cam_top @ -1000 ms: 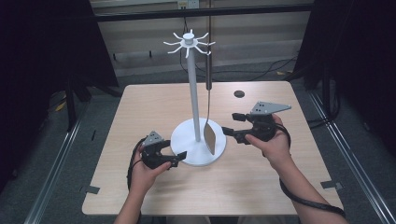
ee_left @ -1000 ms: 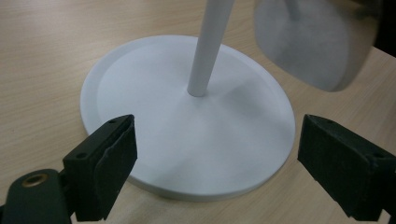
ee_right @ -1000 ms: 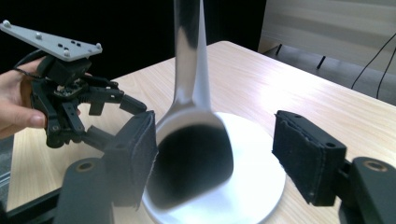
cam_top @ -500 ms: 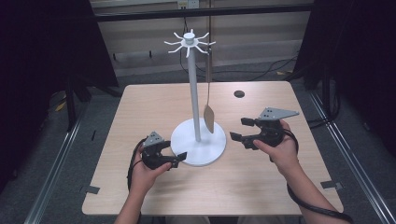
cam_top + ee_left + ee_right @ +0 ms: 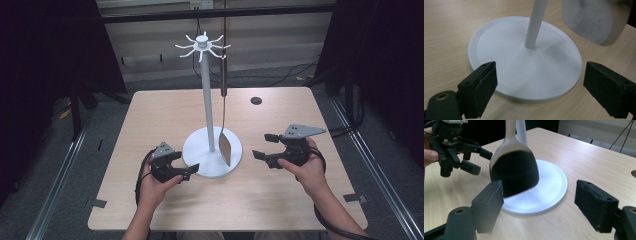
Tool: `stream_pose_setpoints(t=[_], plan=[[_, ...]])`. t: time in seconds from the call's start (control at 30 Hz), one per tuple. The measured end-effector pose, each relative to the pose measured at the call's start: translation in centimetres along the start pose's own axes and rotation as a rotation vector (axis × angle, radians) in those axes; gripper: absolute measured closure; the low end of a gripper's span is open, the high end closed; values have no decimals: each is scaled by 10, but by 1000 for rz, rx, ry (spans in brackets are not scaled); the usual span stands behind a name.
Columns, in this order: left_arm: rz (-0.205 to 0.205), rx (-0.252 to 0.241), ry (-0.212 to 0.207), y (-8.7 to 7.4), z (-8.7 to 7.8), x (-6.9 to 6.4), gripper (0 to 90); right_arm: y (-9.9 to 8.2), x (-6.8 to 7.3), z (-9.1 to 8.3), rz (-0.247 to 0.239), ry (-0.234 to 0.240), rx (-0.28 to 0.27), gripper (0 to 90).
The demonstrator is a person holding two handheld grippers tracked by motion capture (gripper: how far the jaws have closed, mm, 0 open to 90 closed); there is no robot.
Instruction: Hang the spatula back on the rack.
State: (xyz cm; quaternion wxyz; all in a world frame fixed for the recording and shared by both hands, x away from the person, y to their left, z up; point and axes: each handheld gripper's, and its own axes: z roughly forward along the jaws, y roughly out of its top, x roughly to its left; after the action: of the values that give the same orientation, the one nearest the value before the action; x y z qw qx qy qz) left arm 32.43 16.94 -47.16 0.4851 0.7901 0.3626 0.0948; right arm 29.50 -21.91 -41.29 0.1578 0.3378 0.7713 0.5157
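1. My left gripper (image 5: 192, 170): black jaws spread wide, straddling the stand's round white base (image 5: 524, 65) at its near rim, gripping nothing.
2. My right gripper (image 5: 266, 146): jaws have just been opening, empty, beside the base.
3. Spatula (image 5: 225, 146): glossy flat blade, hanging from the hook crown (image 5: 202, 45) over the base.
4. Table (image 5: 160, 115): pale wood grain.

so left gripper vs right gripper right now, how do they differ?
The left gripper sits at the rim of the white stand base; the right gripper hangs clear of it, off to the side. The right gripper carries a grey three-cornered plate on top and is held higher; the left gripper sits low by the table. Both are black, open, holding nothing; the spatula hangs untouched.
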Motion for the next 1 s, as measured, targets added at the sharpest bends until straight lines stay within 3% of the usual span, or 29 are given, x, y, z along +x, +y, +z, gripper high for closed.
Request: stream_pose_setpoints(t=[1.0], plan=[[-8, 7, -5, -2, 1, 0, 116, -51, -15, -22, 24, -42, 69, 192]])
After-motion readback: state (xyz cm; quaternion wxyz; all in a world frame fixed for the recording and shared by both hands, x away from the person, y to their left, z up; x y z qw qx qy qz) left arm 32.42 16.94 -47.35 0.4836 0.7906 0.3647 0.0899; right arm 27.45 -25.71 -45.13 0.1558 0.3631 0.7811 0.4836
